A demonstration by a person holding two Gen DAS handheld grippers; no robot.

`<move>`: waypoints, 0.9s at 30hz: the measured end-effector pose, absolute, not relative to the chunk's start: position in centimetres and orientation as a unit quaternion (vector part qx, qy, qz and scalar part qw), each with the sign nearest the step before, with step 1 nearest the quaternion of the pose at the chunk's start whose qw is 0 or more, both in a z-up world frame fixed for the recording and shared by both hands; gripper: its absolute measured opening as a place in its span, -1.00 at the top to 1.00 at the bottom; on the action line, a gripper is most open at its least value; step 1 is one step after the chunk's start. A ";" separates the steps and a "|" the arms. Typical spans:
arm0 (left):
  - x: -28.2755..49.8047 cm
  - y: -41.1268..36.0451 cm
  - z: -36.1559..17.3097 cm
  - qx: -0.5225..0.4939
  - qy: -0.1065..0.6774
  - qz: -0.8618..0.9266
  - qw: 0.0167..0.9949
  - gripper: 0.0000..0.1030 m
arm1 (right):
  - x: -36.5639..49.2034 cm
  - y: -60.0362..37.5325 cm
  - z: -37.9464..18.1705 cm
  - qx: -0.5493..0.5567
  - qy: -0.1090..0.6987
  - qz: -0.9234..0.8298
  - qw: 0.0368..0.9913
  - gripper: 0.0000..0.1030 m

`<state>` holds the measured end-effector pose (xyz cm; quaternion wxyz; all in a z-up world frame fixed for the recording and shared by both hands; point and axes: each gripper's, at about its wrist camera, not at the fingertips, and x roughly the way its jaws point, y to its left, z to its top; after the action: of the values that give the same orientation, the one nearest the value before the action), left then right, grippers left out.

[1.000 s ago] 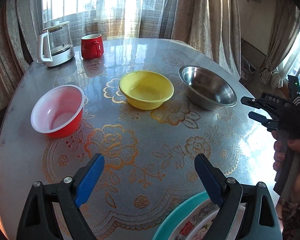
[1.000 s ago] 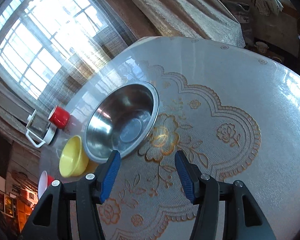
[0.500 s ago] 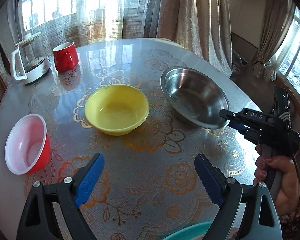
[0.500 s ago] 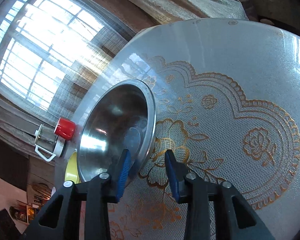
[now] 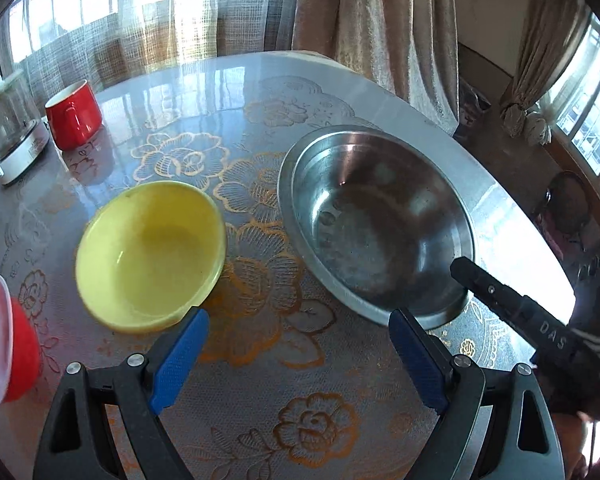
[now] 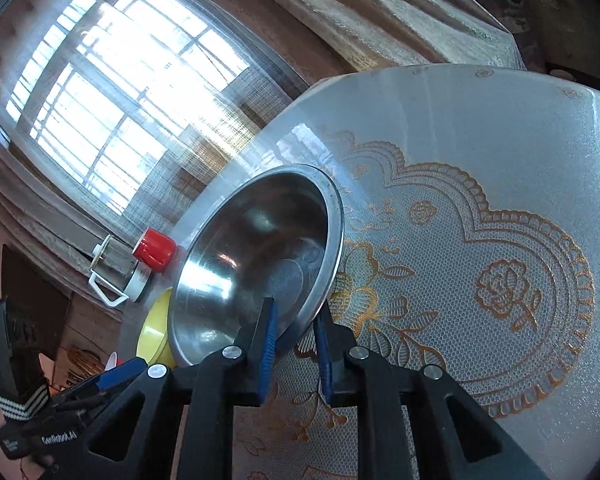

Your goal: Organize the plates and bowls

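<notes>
A steel bowl (image 5: 376,224) stands on the right of the round table, with a yellow bowl (image 5: 148,256) to its left and a red bowl with a white inside (image 5: 4,340) at the far left edge. My left gripper (image 5: 298,316) hangs open above the cloth between the yellow and steel bowls, holding nothing. In the right wrist view my right gripper (image 6: 296,320) is closing on the near rim of the steel bowl (image 6: 252,264). One pad is inside the bowl, the other outside under the rim. The yellow bowl (image 6: 154,332) peeks out behind it.
A red mug (image 5: 74,114) and a glass jug on a white base (image 5: 4,136) stand at the far left by the curtained window. The table edge (image 5: 512,200) curves close behind the steel bowl. A sleeve (image 5: 596,300) shows at the right.
My left gripper has moved forward and to the right, so the plate at the bottom edge has left its view. My right gripper's jaws have narrowed from half open onto the steel bowl's rim.
</notes>
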<state>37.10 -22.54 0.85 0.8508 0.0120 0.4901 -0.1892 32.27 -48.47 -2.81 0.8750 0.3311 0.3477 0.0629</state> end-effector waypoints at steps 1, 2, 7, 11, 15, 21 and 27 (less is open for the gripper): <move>37.4 -22.6 0.7 0.002 0.492 -0.190 0.849 -0.76 | 32.2 -48.4 -2.7 0.322 0.346 0.064 0.879 0.64; 37.7 -22.7 0.6 -0.007 0.492 -0.191 0.849 -0.75 | 32.1 -48.3 -2.7 0.315 0.343 0.065 0.883 0.64; 38.6 -24.3 -0.4 -0.016 0.504 -0.204 0.839 -0.45 | 31.8 -48.5 -3.1 0.317 0.331 0.066 0.886 0.63; 38.8 -25.4 -0.9 -0.012 0.507 -0.215 0.834 -0.16 | 31.7 -48.5 -3.2 0.314 0.328 0.072 0.888 0.62; 39.2 -26.0 -2.0 -0.011 0.517 -0.215 0.828 0.25 | 31.7 -48.8 -3.7 0.330 0.329 0.084 0.881 0.60; 38.5 -27.5 -2.6 0.037 0.521 -0.210 0.827 0.55 | 32.0 -48.8 -4.5 0.335 0.350 0.065 0.872 0.47; 37.2 -27.9 -2.2 0.071 0.506 -0.211 0.833 0.58 | 32.6 -48.6 -5.1 0.336 0.370 0.071 0.863 0.60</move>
<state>37.24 -27.86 -2.19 0.8331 0.0710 0.5062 -0.2113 32.59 -48.60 -5.07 0.8631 0.3364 0.3700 0.0714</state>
